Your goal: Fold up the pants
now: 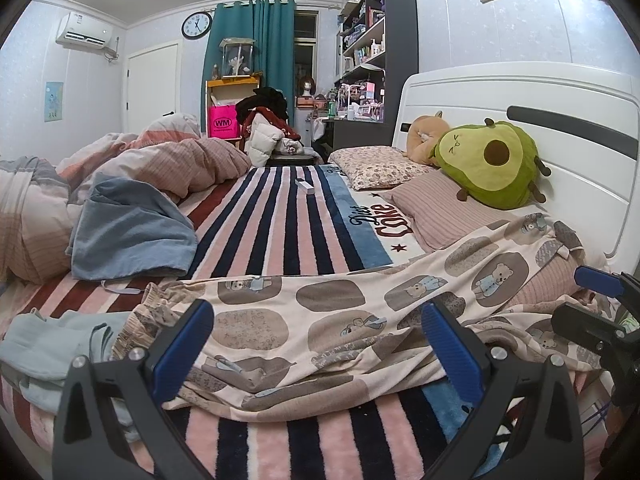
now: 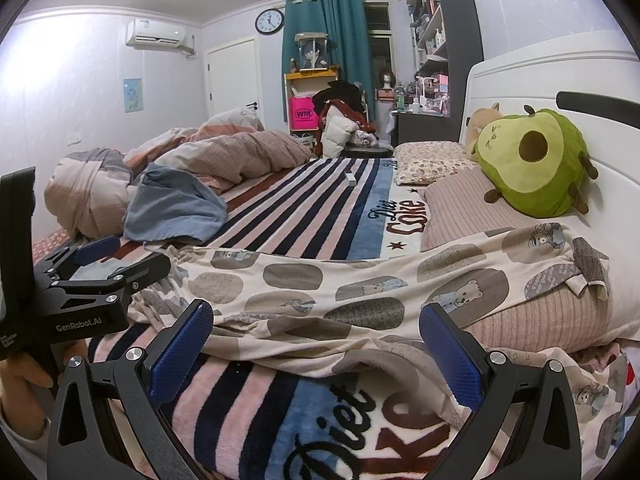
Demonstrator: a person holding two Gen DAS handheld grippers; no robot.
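Bedroom, striped blanket [image 1: 280,216] covering the bed. You are holding the left hand-held gripper [image 1: 316,344] wide open, gripping nothing, over the waistband end of the bear-print pants [image 1: 332,296]. Your right hand-held gripper [image 2: 316,344] is hovering equally spread and empty. The pants are lying crosswise just ahead of both, the far leg draping onto a pink pillow [image 2: 540,320].

Each tool is a black frame with silver round screws at the joints and two fingers faced with blue ribbed pads: left tool [image 1: 318,350], right tool [image 2: 316,350]. White "GenRobot.AI" lettering marks the left tool's side.
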